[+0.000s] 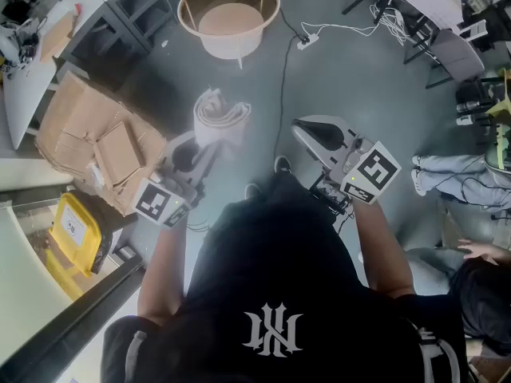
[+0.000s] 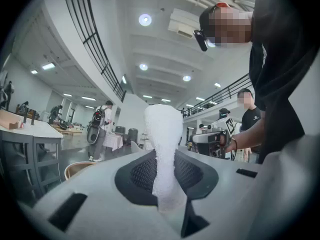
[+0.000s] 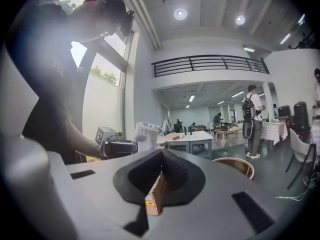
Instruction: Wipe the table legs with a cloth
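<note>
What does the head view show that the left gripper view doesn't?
Only the head view: the flattened cardboard and the yellow bin. Only the left gripper view: ceiling lights and the balcony railing. Both: the white cloth clamped in the left gripper, the right gripper, and the round wooden table.

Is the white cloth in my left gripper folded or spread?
Folded: the white cloth stands bunched in layers, clamped in the left gripper.

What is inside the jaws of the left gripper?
A white cloth, pinched by the left gripper and standing upright. The part of the cloth pressed between the jaws is covered.
</note>
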`<state>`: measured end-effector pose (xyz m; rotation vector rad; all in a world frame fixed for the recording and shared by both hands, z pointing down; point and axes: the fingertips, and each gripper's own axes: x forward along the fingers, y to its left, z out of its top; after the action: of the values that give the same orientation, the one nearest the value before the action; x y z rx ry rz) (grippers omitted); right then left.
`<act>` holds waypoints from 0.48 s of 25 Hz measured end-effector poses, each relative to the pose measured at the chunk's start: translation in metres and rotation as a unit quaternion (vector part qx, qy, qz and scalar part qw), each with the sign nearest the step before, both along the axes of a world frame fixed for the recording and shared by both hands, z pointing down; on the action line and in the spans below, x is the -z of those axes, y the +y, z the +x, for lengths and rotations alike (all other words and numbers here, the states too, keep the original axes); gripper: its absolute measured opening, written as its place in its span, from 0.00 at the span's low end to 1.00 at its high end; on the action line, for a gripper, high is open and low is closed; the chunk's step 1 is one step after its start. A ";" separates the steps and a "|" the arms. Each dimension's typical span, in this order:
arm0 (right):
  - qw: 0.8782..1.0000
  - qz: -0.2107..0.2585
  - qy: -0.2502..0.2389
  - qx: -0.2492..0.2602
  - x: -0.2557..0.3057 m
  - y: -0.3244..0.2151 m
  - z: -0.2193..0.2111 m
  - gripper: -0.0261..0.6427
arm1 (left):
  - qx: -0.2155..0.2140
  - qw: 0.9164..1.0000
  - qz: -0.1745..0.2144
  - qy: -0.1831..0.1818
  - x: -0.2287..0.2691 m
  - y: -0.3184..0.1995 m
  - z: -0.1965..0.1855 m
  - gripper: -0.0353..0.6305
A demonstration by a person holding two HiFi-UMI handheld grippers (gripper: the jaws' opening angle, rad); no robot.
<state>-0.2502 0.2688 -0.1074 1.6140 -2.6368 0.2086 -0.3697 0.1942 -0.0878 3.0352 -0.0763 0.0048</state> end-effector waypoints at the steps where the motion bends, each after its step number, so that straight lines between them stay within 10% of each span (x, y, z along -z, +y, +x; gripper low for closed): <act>1: 1.000 0.000 0.001 0.000 0.001 0.000 0.000 0.05 | 0.000 1.000 0.000 0.000 0.001 0.000 0.000 0.17; 12: 1.000 0.007 -0.002 -0.008 0.007 -0.012 -0.003 0.05 | 0.005 1.000 -0.004 0.003 -0.001 -0.011 -0.008 0.17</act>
<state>-0.2532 0.2564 -0.1144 1.6412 -2.6353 0.1951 -0.3778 0.1834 -0.0865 3.0266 -0.0907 -0.0038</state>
